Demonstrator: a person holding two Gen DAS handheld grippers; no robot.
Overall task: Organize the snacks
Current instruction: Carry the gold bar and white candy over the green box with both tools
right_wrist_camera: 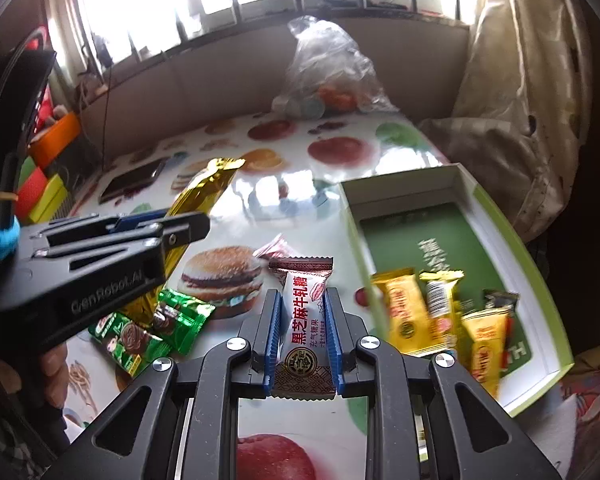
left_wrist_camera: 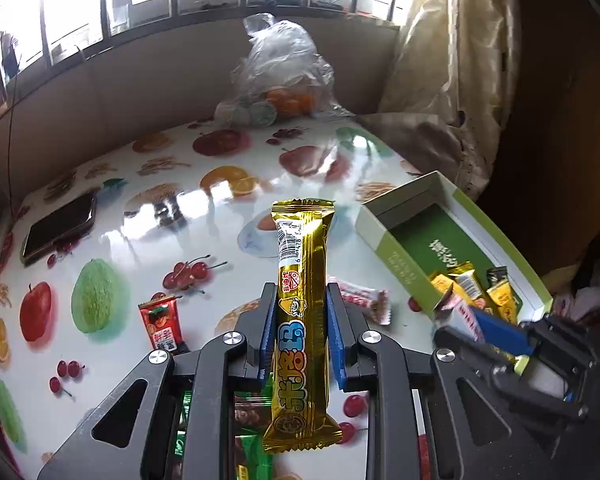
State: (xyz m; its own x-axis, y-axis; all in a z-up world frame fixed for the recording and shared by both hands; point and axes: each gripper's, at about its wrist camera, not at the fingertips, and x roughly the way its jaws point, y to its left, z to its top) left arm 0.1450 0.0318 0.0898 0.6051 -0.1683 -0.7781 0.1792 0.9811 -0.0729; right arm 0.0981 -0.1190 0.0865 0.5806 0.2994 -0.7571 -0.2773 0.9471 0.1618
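My left gripper (left_wrist_camera: 301, 294) is shut on a long gold snack bar (left_wrist_camera: 302, 280) and holds it above the fruit-print table (left_wrist_camera: 160, 216). It also shows in the right wrist view (right_wrist_camera: 168, 226) with the gold bar (right_wrist_camera: 204, 192). My right gripper (right_wrist_camera: 302, 300) is shut on a white nougat candy with red lettering (right_wrist_camera: 302, 308), left of the green-and-white box (right_wrist_camera: 496, 216). The box holds several yellow snack packs (right_wrist_camera: 408, 312). In the left wrist view the right gripper (left_wrist_camera: 472, 320) reaches the box (left_wrist_camera: 384, 236) near the yellow packs (left_wrist_camera: 466, 284).
A red snack packet (left_wrist_camera: 162, 322) and a red-white candy (left_wrist_camera: 364, 298) lie on the table. Two green packets (right_wrist_camera: 152, 328) and a pink candy (right_wrist_camera: 274, 246) lie left of my right gripper. A phone (left_wrist_camera: 58, 228) lies at the left. A clear bag of fruit (left_wrist_camera: 280, 76) stands at the back.
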